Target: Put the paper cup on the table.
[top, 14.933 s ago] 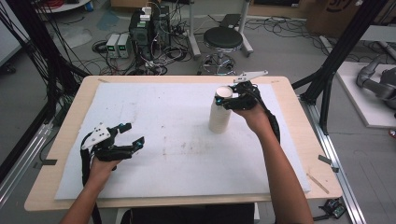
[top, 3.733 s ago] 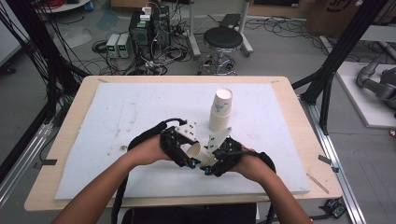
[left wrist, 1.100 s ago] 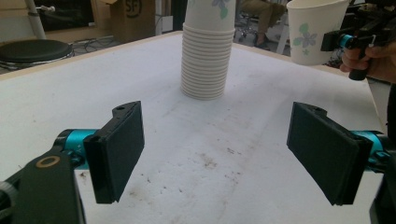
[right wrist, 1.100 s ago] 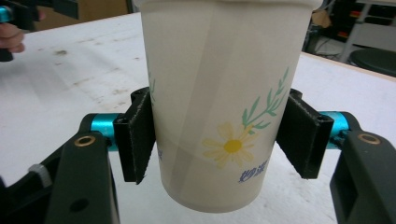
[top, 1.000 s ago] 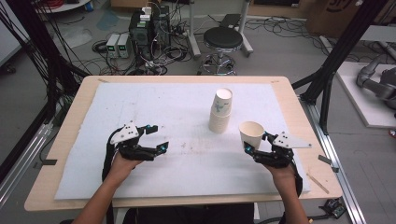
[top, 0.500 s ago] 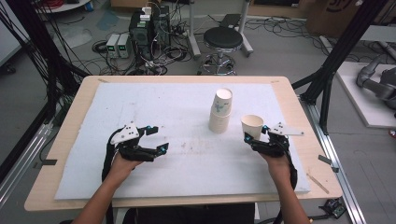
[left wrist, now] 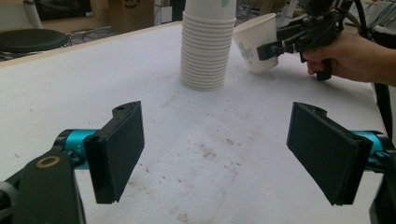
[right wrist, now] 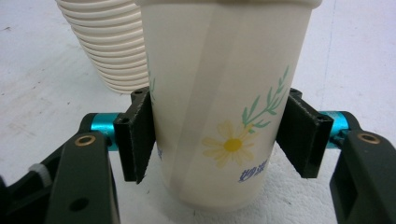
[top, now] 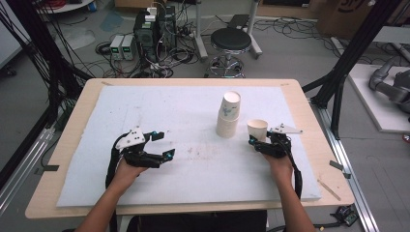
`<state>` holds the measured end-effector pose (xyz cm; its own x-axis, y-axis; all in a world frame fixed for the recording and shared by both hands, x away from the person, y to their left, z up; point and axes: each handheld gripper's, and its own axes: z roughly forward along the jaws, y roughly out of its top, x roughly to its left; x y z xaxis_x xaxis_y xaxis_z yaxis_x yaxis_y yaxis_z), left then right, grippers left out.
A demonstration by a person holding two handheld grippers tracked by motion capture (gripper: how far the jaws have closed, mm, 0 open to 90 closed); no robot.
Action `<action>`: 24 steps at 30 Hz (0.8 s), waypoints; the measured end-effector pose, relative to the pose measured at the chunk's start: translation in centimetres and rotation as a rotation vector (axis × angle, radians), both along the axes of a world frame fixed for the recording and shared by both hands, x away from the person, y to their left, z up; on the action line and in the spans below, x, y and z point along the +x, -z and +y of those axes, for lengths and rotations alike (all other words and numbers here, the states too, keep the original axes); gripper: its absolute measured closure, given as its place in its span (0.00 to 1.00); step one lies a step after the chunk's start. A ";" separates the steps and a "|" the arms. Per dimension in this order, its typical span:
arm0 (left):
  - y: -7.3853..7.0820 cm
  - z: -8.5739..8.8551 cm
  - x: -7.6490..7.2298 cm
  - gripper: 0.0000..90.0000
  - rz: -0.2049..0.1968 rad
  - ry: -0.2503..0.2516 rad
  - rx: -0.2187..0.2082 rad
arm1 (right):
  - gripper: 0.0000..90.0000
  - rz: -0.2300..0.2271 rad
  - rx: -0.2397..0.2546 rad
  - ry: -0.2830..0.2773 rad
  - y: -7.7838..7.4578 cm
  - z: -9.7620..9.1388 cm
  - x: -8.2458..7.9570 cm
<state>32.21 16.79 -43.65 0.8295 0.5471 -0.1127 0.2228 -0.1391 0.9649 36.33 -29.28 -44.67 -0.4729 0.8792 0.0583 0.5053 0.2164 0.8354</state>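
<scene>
Item: single paper cup (top: 257,130), white with a flower print, upright, mouth up. Location: right part of the white mat (top: 193,188), just right of the cup stack (top: 228,115) and a little nearer the person; a narrow gap shows between the two. In the right gripper view the cup's base sits at or just above the mat; which, cannot be told.

Item: right gripper (top: 261,144). Its jaws pinch the single cup on both sides of its lower wall, pads pressed against the paper. Right of it, a strip of mat, then the table's wooden edge (top: 316,159).

Item: cup stack, many nested cups, upright, far of centre on the mat. Open mat on its left and far sides.

Item: left gripper (top: 155,145). Near-left part of the mat, jaws spread wide with nothing between them, pointing toward the stack. In the left gripper view bare, lightly stained mat runs from the jaws to the stack.

Item: open room. The whole middle of the mat between the two grippers is free, as are the left and far strips up to the mat's edges.
</scene>
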 end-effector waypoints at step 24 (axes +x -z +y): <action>0.4 0.8 0.3 0.21 0.030 -0.047 0.002 | 0.21 0.036 -0.024 -0.038 0.0 -2.0 -2.5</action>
